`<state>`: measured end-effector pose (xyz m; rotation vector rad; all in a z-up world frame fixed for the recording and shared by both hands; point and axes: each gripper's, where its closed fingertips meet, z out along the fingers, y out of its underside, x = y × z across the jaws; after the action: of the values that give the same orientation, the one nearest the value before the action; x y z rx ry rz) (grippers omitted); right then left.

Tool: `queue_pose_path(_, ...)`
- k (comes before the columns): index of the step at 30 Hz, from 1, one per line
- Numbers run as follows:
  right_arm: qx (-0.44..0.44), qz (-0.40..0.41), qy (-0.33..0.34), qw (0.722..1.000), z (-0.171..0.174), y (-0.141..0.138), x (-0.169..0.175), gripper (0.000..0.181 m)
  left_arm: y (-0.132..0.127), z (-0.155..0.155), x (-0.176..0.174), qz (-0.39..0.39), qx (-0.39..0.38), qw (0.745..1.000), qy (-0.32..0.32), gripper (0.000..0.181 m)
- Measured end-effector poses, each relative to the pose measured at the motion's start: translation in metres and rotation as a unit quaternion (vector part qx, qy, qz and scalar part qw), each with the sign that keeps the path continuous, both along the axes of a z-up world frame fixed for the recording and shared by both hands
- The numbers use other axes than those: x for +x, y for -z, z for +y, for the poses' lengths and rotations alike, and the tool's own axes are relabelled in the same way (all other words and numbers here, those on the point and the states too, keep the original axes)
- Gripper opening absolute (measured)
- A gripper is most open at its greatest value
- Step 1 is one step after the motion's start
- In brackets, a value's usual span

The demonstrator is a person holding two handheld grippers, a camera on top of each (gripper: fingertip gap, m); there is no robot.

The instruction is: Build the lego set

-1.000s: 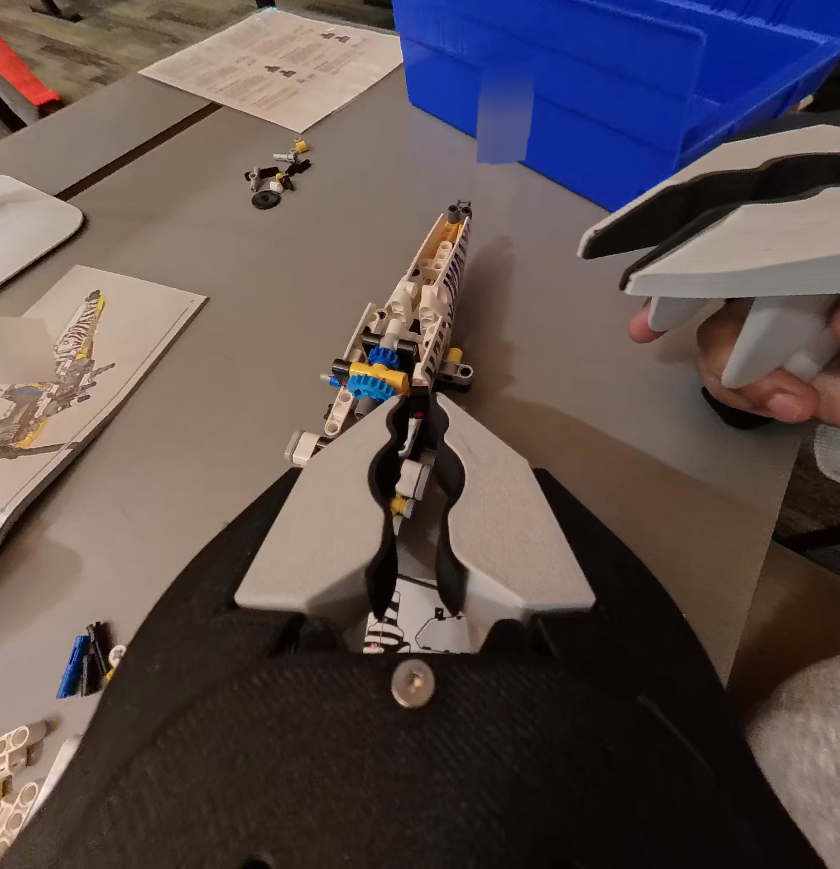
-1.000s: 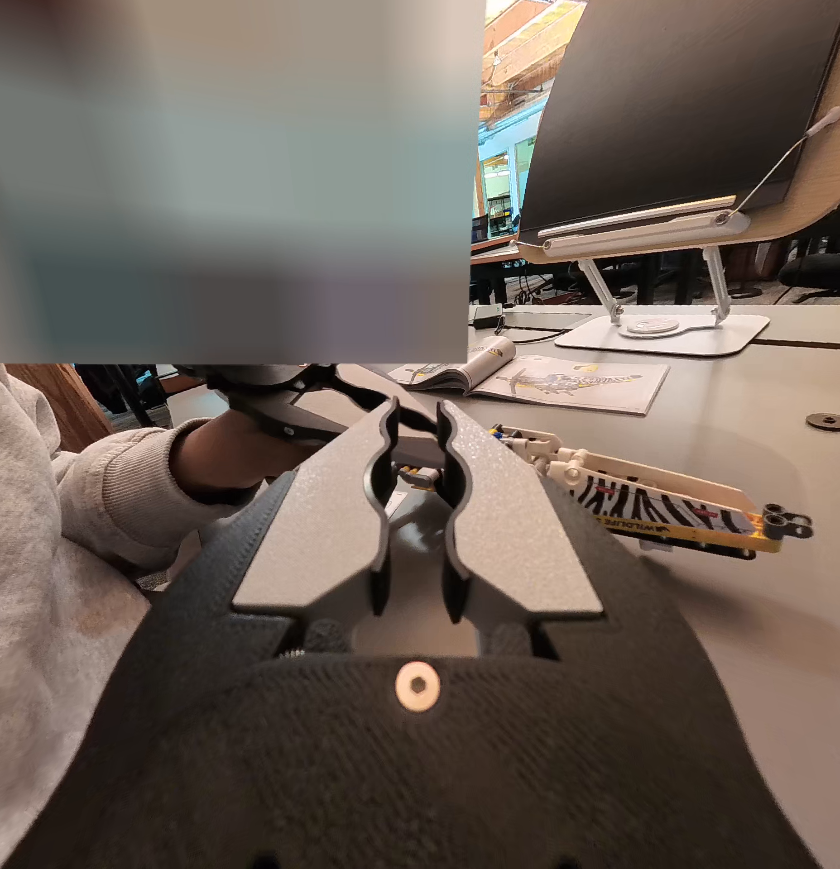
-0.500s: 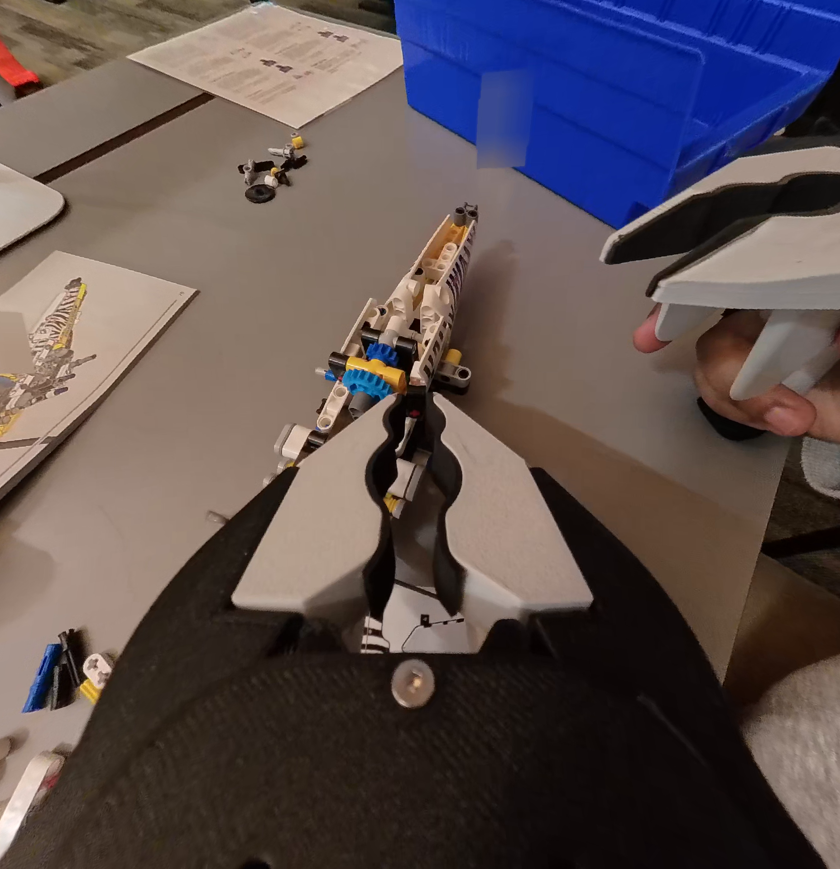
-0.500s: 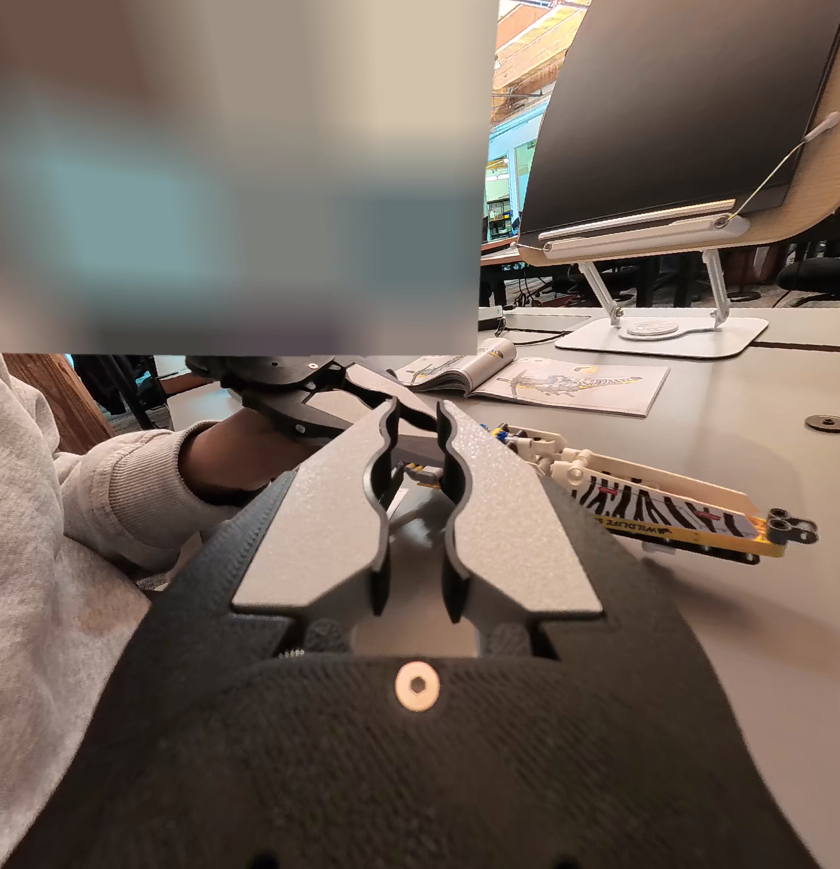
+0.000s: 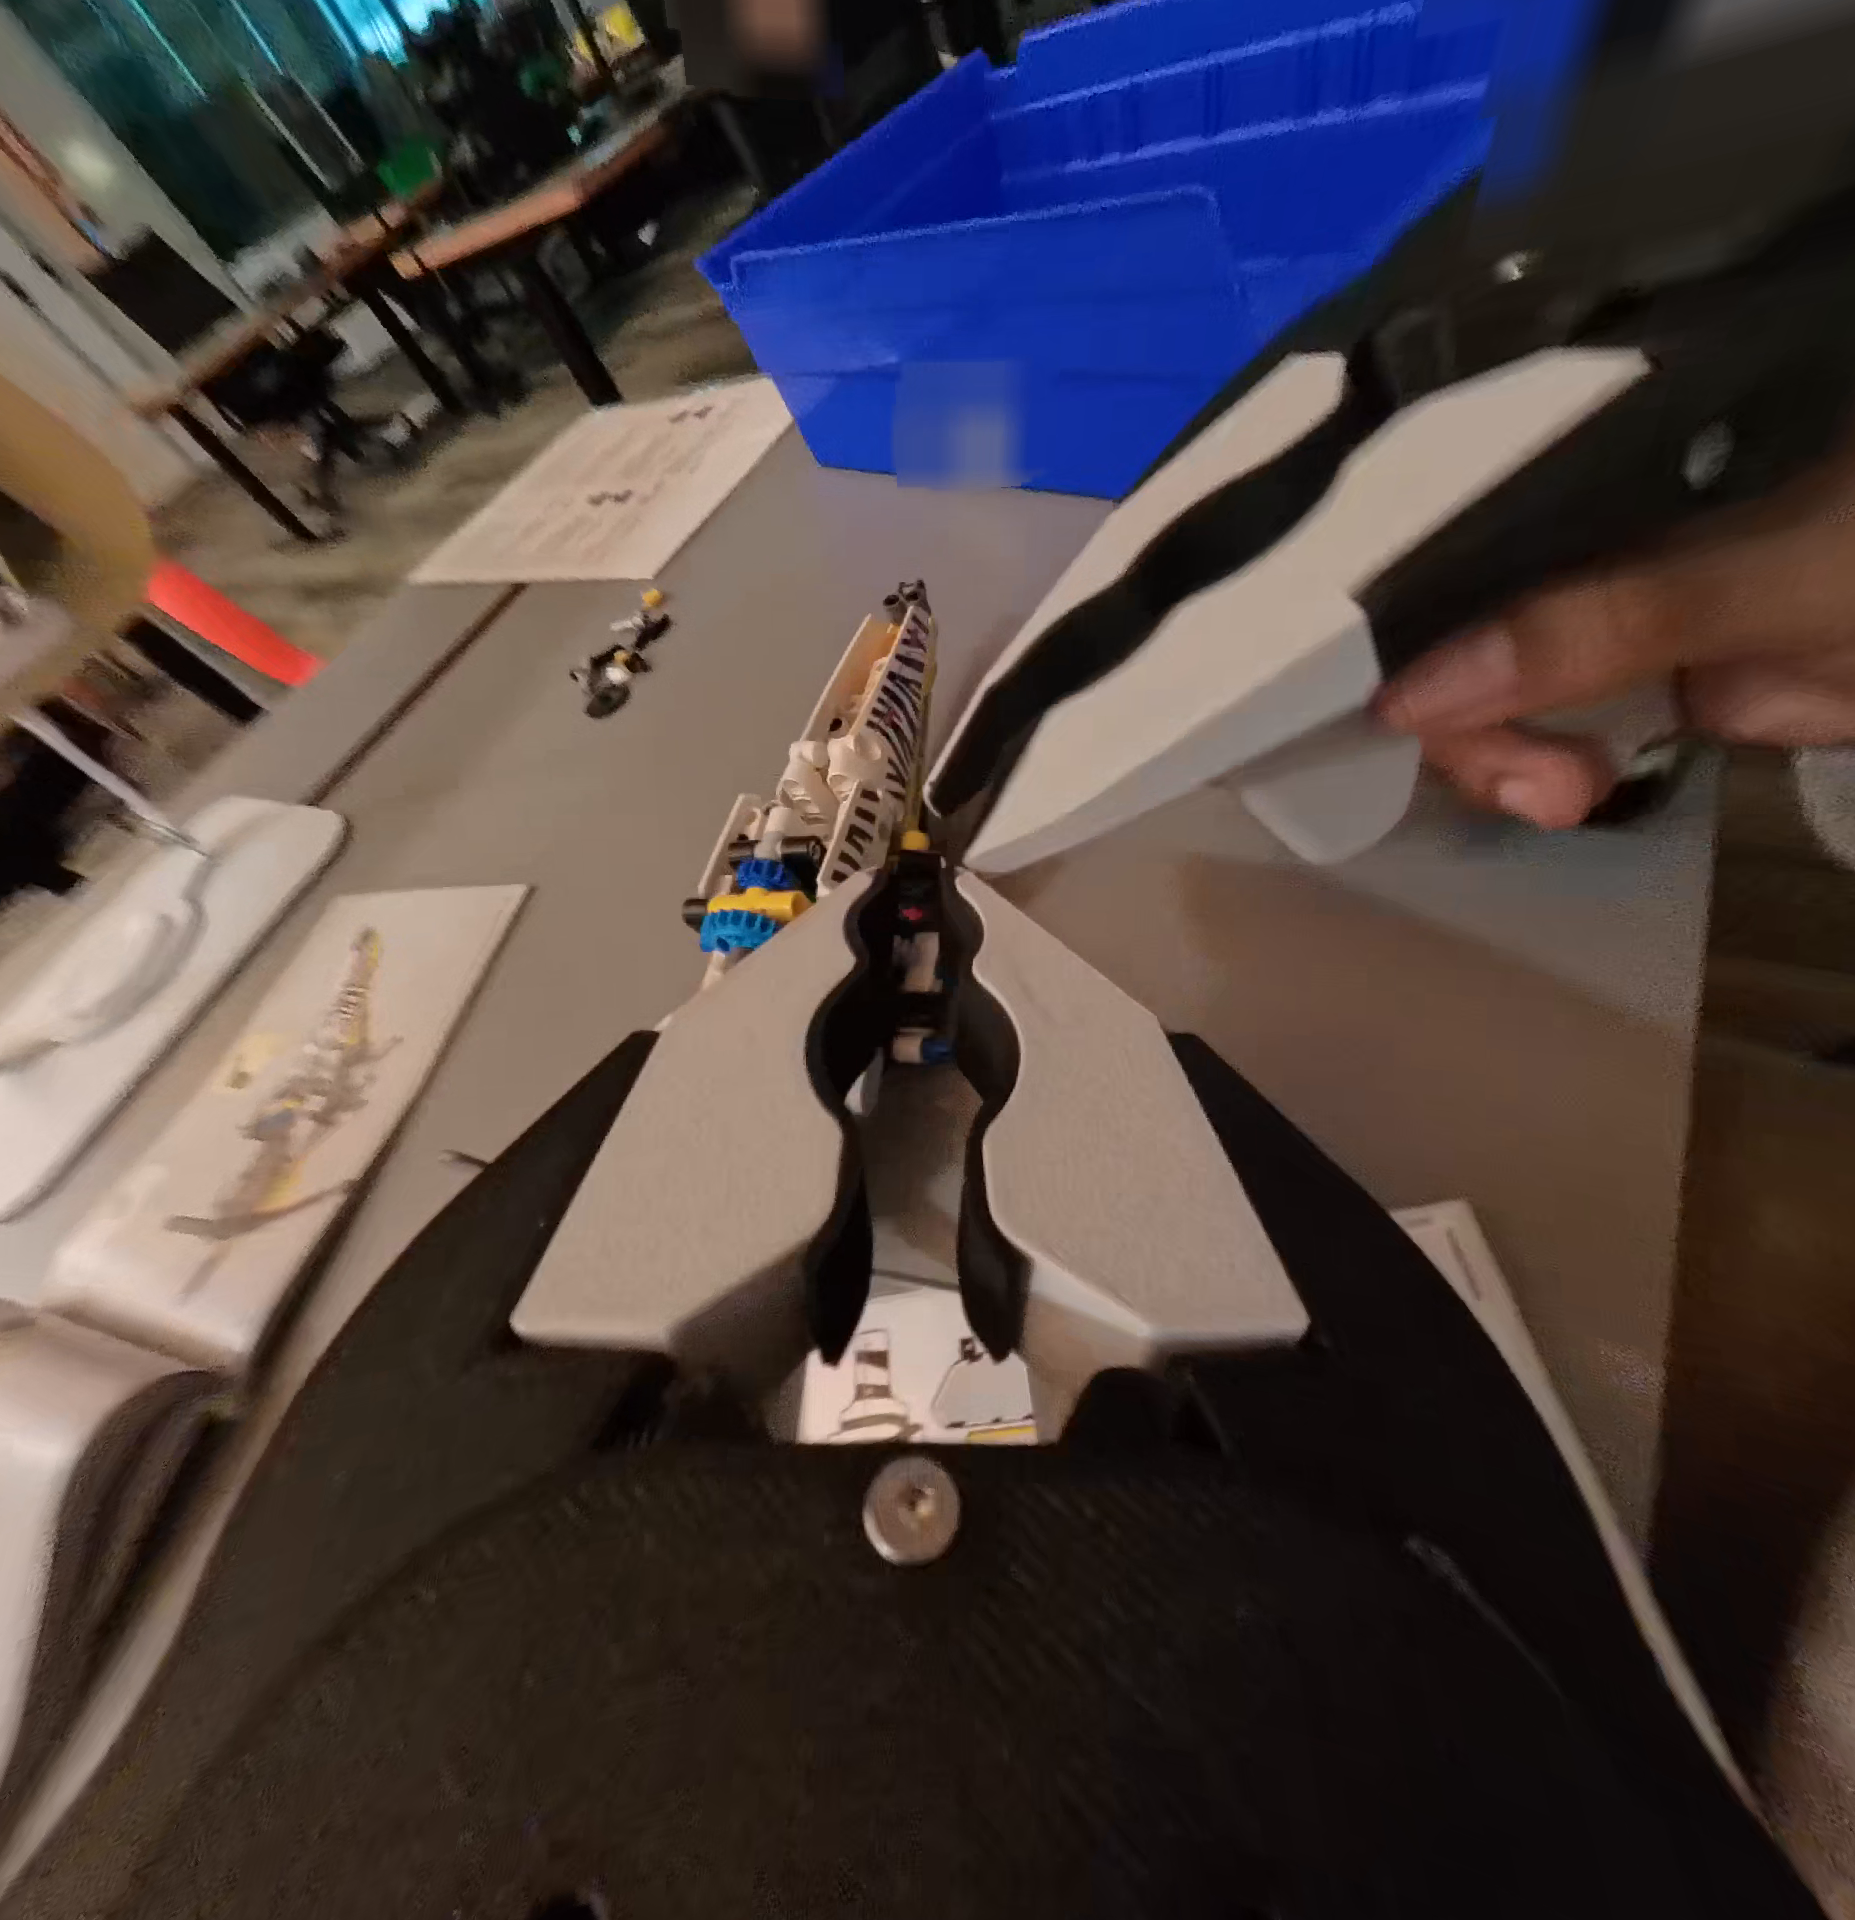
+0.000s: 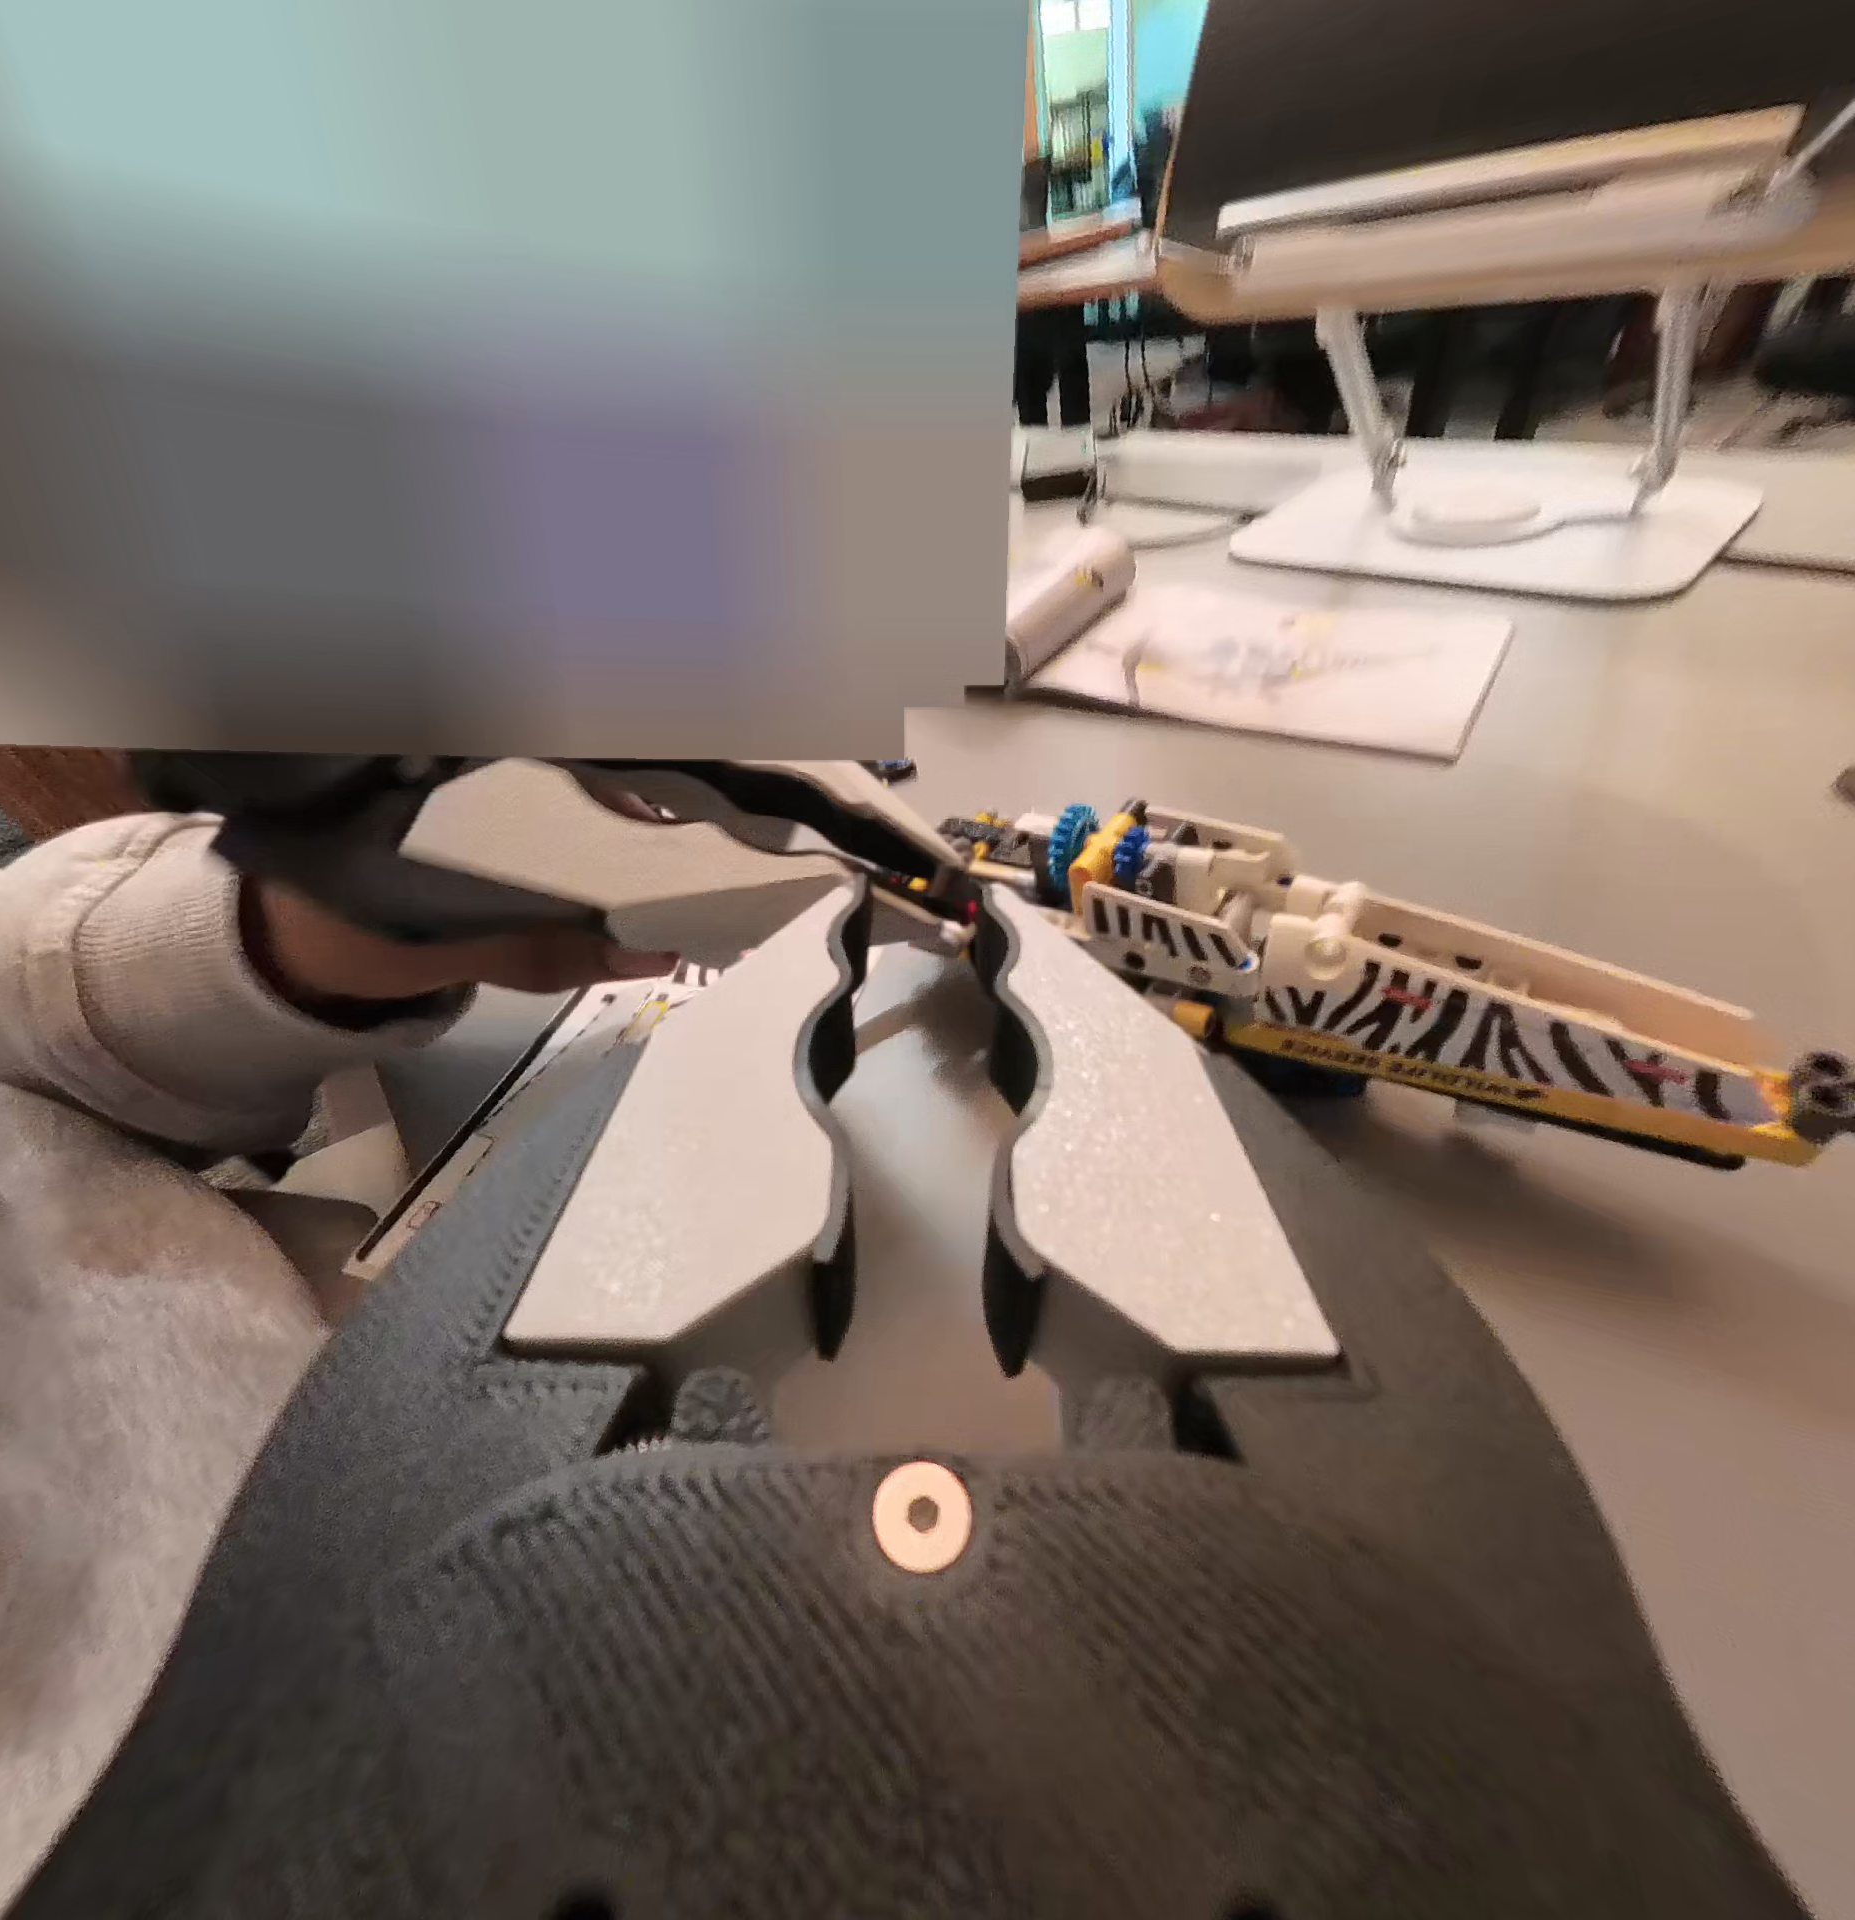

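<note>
The left gripper [image 5: 910,906] is still clamping the near end of the lego model [image 5: 863,769], its jaws nearly closed around the dark end piece. The model is lying lengthwise on the grey counter [image 5: 1318,1018], stretching toward the blue bin [image 5: 1058,301] at the far edge. The right gripper [image 6: 918,914], well apart a second ago, is now reaching in beside the left one; its jaws are sitting narrowly parted with their tips at the model's gripped end, and whether they are pinching it I cannot tell.
</note>
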<state>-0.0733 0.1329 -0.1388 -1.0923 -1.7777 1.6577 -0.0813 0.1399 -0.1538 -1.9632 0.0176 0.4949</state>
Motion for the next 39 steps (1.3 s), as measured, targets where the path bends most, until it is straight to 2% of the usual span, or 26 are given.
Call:
queue_pose_path(4, -0.008, -0.040, -0.028, 0.999, -0.011, 0.001, 0.005, 0.012, -0.003, -0.010, 0.004, 0.122, -0.016, 0.992, -0.011, 0.006)
queue_pose_path(11, 0.017, -0.054, -0.029, 0.998, -0.020, 0.004, 0.009, 0.010, -0.006, -0.019, 0.007, 0.252, -0.037, 0.967, -0.025, 0.006)
queue_pose_path(16, -0.002, -0.051, -0.019, 0.999, -0.022, 0.000, 0.015, 0.012, -0.005, -0.025, 0.014, 0.263, -0.038, 0.964, -0.016, 0.006)
queue_pose_path(20, 0.022, -0.060, -0.021, 0.998, -0.030, 0.006, 0.017, 0.010, -0.004, -0.030, 0.022, 0.249, -0.028, 0.968, -0.009, 0.005)
queue_pose_path(28, 0.062, -0.054, -0.029, 0.996, -0.042, 0.006, 0.020, 0.006, -0.006, -0.039, 0.027, 0.269, -0.022, 0.963, -0.019, 0.006)
queue_pose_path(33, 0.079, -0.032, -0.014, 0.996, -0.039, -0.002, 0.018, 0.005, -0.015, -0.044, 0.033, 0.196, 0.046, 0.980, -0.012, 0.012)
queue_pose_path(36, 0.046, -0.033, -0.033, 0.998, -0.043, -0.007, 0.020, 0.006, -0.015, -0.048, 0.040, 0.022, 0.097, 0.995, 0.022, 0.007)
queue_pose_path(38, -0.003, -0.033, -0.053, 0.998, -0.046, -0.014, 0.023, 0.005, -0.026, -0.051, 0.045, -0.129, 0.163, 0.976, 0.060, 0.009)
queue_pose_path(39, -0.035, -0.030, -0.063, 0.997, -0.047, -0.019, 0.025, 0.005, -0.034, -0.054, 0.047, -0.207, 0.198, 0.955, 0.084, 0.012)
